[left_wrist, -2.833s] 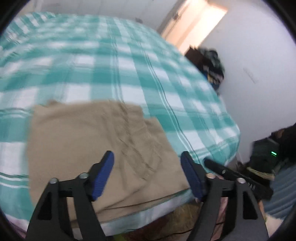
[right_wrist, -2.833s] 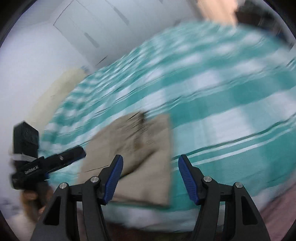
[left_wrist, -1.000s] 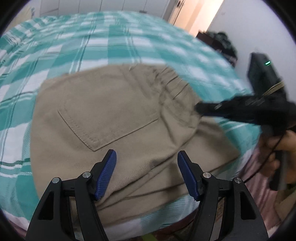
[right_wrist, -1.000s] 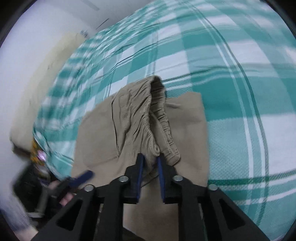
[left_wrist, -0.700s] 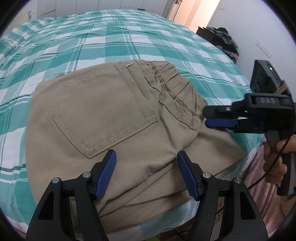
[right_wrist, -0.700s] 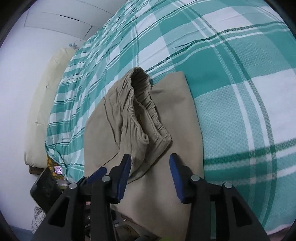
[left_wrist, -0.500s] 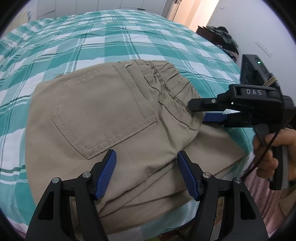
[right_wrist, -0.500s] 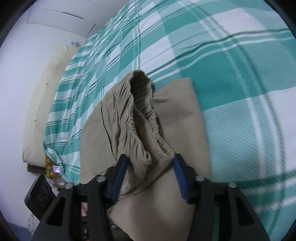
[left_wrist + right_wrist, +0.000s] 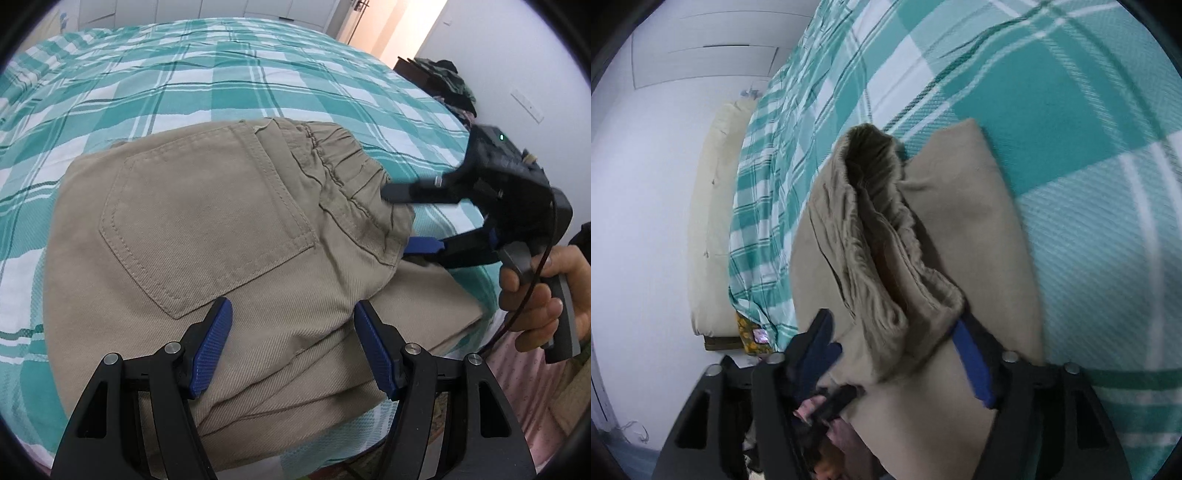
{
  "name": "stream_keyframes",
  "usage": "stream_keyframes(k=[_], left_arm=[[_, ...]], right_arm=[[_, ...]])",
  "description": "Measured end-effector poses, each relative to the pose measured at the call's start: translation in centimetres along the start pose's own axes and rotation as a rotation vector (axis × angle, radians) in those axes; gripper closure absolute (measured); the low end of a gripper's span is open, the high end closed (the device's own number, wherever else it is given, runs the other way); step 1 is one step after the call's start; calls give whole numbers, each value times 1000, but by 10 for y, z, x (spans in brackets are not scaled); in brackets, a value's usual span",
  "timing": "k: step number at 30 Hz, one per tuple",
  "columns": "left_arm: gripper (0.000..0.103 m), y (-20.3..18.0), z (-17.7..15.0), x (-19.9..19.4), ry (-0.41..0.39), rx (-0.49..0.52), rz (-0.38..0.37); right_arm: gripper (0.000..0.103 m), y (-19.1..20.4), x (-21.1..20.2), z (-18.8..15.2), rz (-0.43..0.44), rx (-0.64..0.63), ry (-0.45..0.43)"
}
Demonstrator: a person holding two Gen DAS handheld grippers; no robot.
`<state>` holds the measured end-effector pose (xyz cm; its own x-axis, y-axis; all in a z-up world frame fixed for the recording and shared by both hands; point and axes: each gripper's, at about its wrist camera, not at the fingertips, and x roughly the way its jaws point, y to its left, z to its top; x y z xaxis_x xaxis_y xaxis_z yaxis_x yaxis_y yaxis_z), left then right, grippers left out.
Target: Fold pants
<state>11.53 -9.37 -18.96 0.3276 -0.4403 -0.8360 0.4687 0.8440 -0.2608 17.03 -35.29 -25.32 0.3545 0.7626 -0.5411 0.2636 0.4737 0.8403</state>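
Folded tan pants [image 9: 207, 229] lie near the edge of a bed, back pocket up, elastic waistband [image 9: 347, 173] at the right. My left gripper [image 9: 291, 350] is open just above the pants' near fold and holds nothing. My right gripper [image 9: 402, 218] is open, one finger above and one below the waistband corner. In the right wrist view the bunched waistband [image 9: 886, 251] sits between the right gripper's [image 9: 897, 350] spread fingers.
The bed has a green and white plaid cover [image 9: 221, 66] stretching far back. A cream headboard cushion [image 9: 709, 206] is at the left of the right wrist view. Dark clothes [image 9: 443, 77] are piled by the far wall next to a doorway.
My right gripper was shut at the waistband a second ago, then opened and pushed in around the waistband corner. My left gripper stayed open over the pants.
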Motion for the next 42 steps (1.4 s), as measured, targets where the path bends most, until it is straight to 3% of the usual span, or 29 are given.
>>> stream_keyframes(k=[3, 4, 8, 10, 12, 13, 18, 21, 22, 26, 28, 30, 34, 39, 40, 42], left_arm=[[34, 2, 0, -2, 2, 4, -11], [34, 2, 0, -2, 1, 3, -14], [34, 4, -1, -2, -2, -5, -23], [34, 4, -1, -1, 0, -8, -22], [34, 4, 0, 1, 2, -9, -19], [34, 4, 0, 1, 2, -9, -18], [34, 6, 0, 4, 0, -18, -29], [34, 7, 0, 4, 1, -17, -38], [34, 8, 0, 3, 2, -17, -45], [34, 17, 9, -14, 30, -79, -82], [34, 29, 13, -42, -11, -121, -133], [34, 47, 14, -74, -54, -144, -139], [34, 76, 7, -110, -76, -177, -91], [34, 69, -6, -99, -43, -83, 20], [34, 65, -8, -93, -28, -58, 50], [41, 54, -19, -60, 83, 77, 224]], right_arm=[[36, 0, -2, 0, 35, -23, -15], [43, -2, -6, -2, 51, -28, -23], [54, -7, -20, -4, 186, -62, -27], [54, -7, -17, 0, 139, -71, -1], [58, -1, -4, 4, -32, -108, 27], [56, 2, 0, 6, -66, -124, 28], [48, 10, 14, 16, -56, -120, 16], [77, 22, 14, 16, -66, -196, 53], [81, 24, 12, 17, -37, -184, 66], [81, 49, 9, 9, -108, -206, 48], [82, 63, -2, 4, -75, -200, 20], [82, 73, -21, -4, -28, -205, -4], [82, 61, -56, -31, -47, -177, -49], [82, 1, -50, -53, -137, -66, -57], [82, -4, -48, -56, -138, -70, -70], [81, -8, -49, -58, -128, -62, -93]])
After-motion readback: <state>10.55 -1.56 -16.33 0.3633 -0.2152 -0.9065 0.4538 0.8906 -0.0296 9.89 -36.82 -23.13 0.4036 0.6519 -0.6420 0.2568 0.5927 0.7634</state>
